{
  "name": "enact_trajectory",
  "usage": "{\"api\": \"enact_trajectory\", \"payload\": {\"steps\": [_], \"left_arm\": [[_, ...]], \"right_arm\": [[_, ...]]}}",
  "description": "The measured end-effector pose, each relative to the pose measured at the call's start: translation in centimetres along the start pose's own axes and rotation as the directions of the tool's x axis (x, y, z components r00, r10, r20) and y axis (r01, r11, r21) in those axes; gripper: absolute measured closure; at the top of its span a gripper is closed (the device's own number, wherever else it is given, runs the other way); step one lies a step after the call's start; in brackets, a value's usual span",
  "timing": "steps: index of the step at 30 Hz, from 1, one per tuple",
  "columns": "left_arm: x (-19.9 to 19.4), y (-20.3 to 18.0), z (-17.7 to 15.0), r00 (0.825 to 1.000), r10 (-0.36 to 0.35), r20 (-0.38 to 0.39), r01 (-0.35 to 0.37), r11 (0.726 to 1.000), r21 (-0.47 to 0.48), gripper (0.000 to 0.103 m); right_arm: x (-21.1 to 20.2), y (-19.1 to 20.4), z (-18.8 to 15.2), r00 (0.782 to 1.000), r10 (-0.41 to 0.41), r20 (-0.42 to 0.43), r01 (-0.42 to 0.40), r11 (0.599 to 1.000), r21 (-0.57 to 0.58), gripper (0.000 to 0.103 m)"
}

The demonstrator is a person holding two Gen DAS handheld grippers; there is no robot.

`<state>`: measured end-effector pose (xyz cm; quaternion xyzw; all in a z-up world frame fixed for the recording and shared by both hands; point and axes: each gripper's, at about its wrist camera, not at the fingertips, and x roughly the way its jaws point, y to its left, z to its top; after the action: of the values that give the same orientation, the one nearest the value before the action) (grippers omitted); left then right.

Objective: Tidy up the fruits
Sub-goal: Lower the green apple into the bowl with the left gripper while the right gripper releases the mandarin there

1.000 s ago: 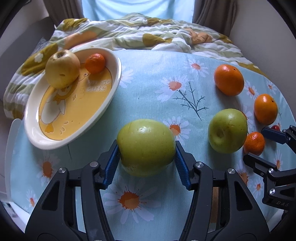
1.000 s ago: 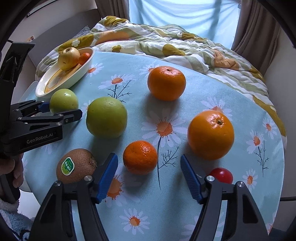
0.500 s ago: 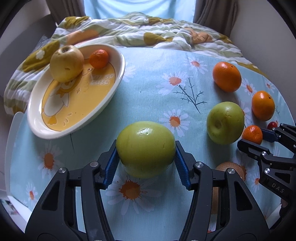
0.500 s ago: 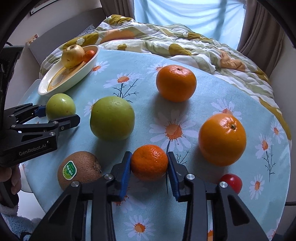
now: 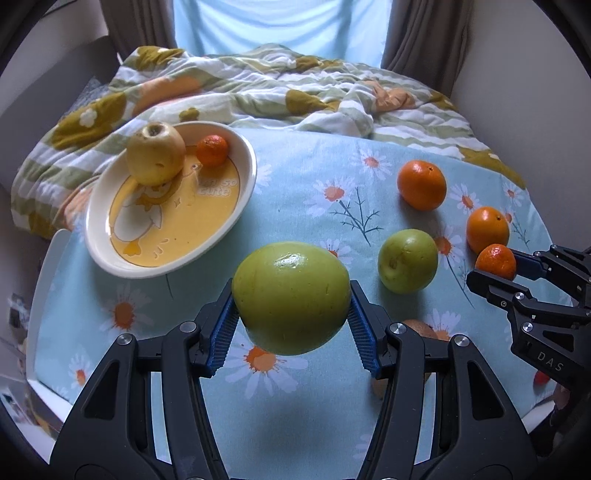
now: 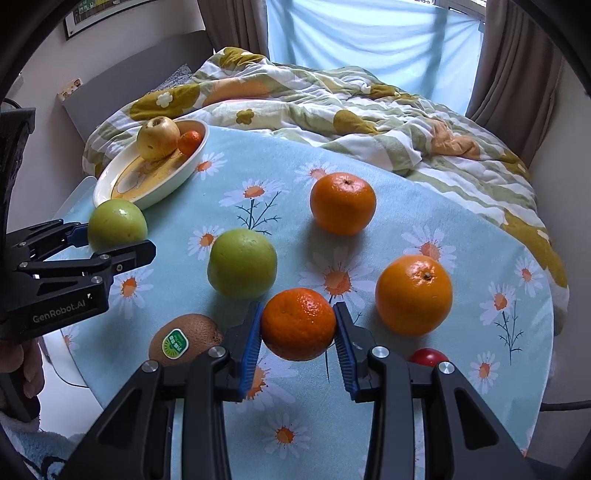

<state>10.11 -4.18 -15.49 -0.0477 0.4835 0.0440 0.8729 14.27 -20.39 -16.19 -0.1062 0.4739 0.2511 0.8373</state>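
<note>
Green apple [image 5: 291, 297] is clamped in left tool [image 5: 291, 321] near the plate [image 5: 243, 199] — small mandarin [image 6: 298, 324] is clamped in right tool [image 6: 298, 341].

We see a round table covered with a light blue cloth printed with white daisies [image 5: 303, 173] [image 6: 424, 218]. Just behind the table lies a crumpled quilt with white and pale green stripes and mustard-yellow flowers [image 5: 258, 88] [image 6: 332, 107] — its edge touches the far edge of the cloth. Behind the quilt hangs a thin pale blue curtain [image 5: 280, 26] [image 6: 369, 37], with a heavy brown-grey drape [image 5: 417, 33] [image 6: 517, 74] beside it on the right. On the left, in the right wrist view, a grey padded headboard [image 6: 122, 85] stands against the wall — a dark-framed picture [image 6: 99, 11] hangs above it.
</note>
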Motion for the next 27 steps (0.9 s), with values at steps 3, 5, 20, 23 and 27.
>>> {"api": "enact_trajectory", "payload": {"steps": [3, 5, 20, 23, 27], "left_arm": [[-1.8, 0.4, 0.5, 1.000, -0.002, 0.023, 0.002, 1.000, -0.003, 0.041], [-2.9, 1.0, 0.8, 0.999, -0.002, 0.040, 0.002, 1.000, -0.007, 0.041], [-6.7, 9.6, 4.6, 0.993, -0.040, 0.108, 0.038, 0.999, 0.021, 0.041], [-6.2, 11.7, 5.5, 0.994, -0.054, 0.099, 0.050, 0.998, 0.043, 0.041], [-5.1, 14.6, 6.8, 0.994, -0.073, 0.082, 0.068, 0.996, 0.061, 0.041]], "right_arm": [[-1.4, 0.3, 0.6, 1.000, -0.007, 0.018, 0.007, 1.000, 0.004, 0.068], [-2.3, 0.6, 1.1, 1.000, -0.009, 0.030, 0.008, 1.000, 0.007, 0.068], [-4.7, 7.2, 6.6, 0.996, -0.027, 0.089, 0.022, 0.998, 0.058, 0.068], [-4.2, 9.0, 7.8, 0.995, -0.023, 0.092, 0.016, 0.997, 0.076, 0.068], [-3.1, 11.1, 9.4, 0.995, -0.014, 0.100, 0.002, 0.994, 0.114, 0.068]]}}
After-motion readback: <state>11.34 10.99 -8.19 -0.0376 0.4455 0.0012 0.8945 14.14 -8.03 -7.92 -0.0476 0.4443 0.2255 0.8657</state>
